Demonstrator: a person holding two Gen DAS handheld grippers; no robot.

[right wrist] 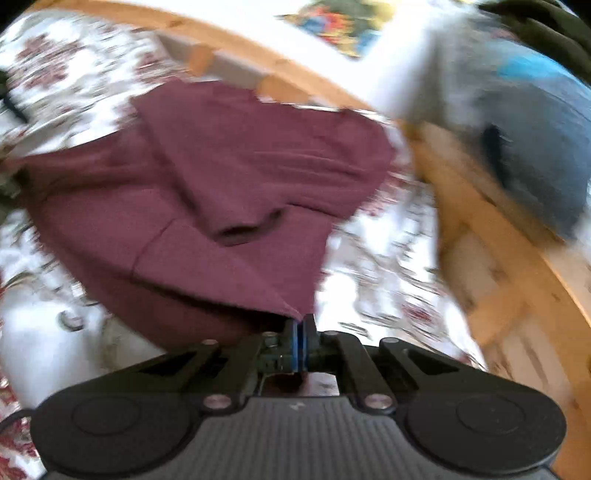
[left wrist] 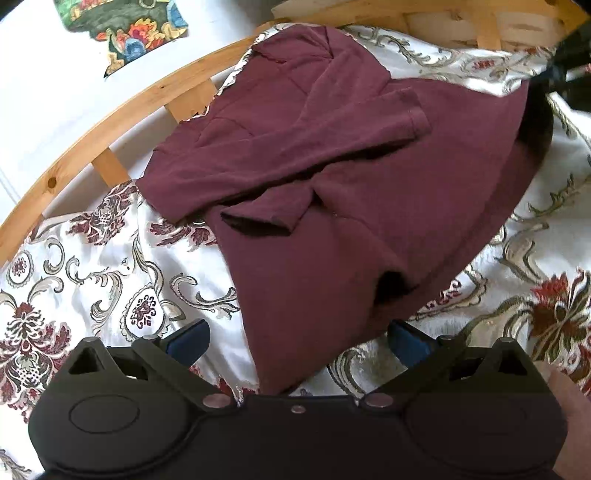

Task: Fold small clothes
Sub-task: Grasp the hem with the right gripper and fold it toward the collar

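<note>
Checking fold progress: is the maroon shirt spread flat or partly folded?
Partly folded: both sleeves lie across the maroon shirt, and the right gripper pinches a hem corner.

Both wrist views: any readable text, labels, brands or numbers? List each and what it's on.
None readable.
Maroon knit garment: no tag or print visible.
Colourful floral picture on the white wall: pattern only, no lettering.
Right gripper, shut on a corner of the garment: a small pale mark on its ribbed grey housing, too small to read.
Left gripper, open: no markings.
</note>
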